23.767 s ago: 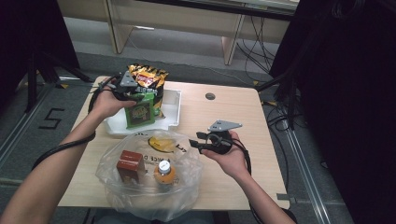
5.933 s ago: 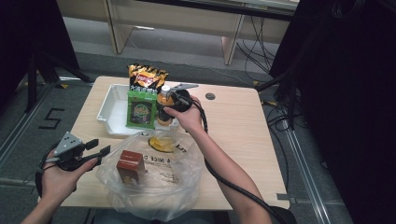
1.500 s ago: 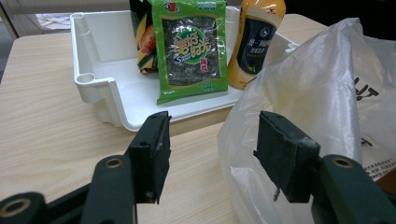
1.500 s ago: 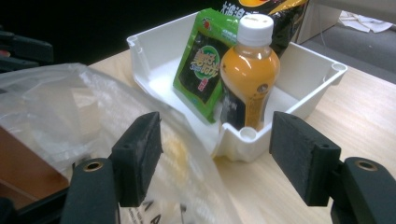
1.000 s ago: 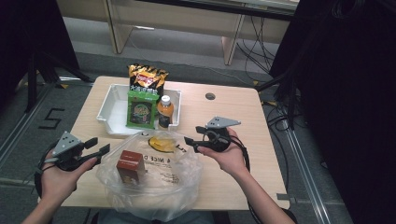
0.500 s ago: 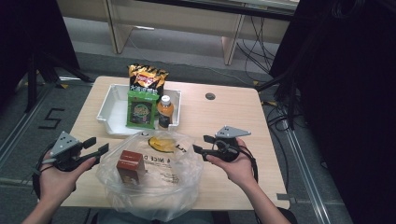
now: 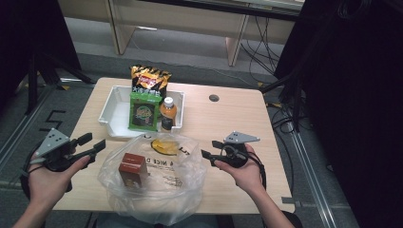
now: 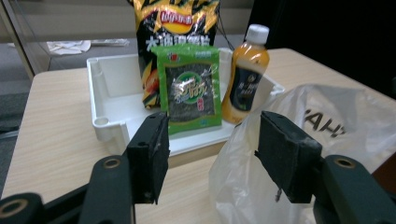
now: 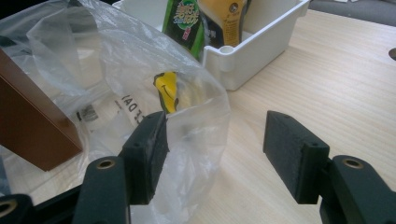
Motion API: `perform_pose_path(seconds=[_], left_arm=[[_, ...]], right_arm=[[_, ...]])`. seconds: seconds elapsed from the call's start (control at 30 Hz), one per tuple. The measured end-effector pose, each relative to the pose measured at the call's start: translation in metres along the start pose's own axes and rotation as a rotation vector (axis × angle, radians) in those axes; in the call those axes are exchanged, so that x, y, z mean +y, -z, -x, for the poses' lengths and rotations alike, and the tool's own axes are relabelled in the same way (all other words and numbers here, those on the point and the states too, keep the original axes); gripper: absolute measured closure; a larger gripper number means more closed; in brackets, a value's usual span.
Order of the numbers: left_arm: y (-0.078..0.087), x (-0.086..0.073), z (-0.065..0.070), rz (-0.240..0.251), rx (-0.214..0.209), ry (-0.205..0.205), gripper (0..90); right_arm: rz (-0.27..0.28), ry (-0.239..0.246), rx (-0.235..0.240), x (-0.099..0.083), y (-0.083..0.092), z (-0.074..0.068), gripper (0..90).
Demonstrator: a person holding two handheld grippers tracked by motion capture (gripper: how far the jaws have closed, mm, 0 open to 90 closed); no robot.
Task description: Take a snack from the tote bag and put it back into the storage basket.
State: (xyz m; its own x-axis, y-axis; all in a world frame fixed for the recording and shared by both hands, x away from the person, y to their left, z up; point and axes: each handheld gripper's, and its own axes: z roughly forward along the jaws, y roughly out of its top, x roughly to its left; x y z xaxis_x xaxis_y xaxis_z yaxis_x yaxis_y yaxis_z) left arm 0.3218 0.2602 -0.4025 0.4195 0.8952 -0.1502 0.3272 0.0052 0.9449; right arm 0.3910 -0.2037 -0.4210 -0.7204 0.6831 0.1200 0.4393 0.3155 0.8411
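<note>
Both tongs hang open and empty either side of the plastic bag [image 7: 152,183], left tongs [image 7: 90,144] at its left rim, right tongs [image 7: 209,156] at its right, about equally near. The brown box [image 7: 132,169] stands upright inside the bag, between them, reached from above. Pale wooden counter [image 7: 228,118]; white tray [image 7: 114,111] behind holds snacks and a bottle [image 7: 167,113]; dark room around.
</note>
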Motion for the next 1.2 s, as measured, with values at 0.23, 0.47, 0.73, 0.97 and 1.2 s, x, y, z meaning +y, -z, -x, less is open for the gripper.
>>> perform_pose_path(seconds=[0.23, 0.47, 0.73, 0.97, 1.2], left_arm=[[0.014, 0.002, 0.008, 0.035, -0.057, 0.043, 41.5], [0.025, 0.001, 0.024, 0.044, -0.113, 0.048, 40.4], [0.028, 0.002, 0.037, 0.050, -0.144, 0.032, 38.2], [0.029, 0.003, 0.046, 0.056, -0.163, 0.027, 34.8], [0.031, 0.003, 0.061, 0.068, -0.162, 0.011, 28.1]], right_arm=[[-0.003, -0.027, -0.005, -0.002, -0.001, 0.001, 40.4], [-0.003, -0.041, -0.007, -0.003, -0.003, 0.000, 39.5], [-0.013, -0.027, -0.004, -0.004, -0.004, 0.001, 38.3], [-0.005, -0.017, 0.008, -0.004, -0.006, 0.002, 37.3], [-0.015, -0.022, -0.011, -0.004, -0.005, 0.000, 36.1]])
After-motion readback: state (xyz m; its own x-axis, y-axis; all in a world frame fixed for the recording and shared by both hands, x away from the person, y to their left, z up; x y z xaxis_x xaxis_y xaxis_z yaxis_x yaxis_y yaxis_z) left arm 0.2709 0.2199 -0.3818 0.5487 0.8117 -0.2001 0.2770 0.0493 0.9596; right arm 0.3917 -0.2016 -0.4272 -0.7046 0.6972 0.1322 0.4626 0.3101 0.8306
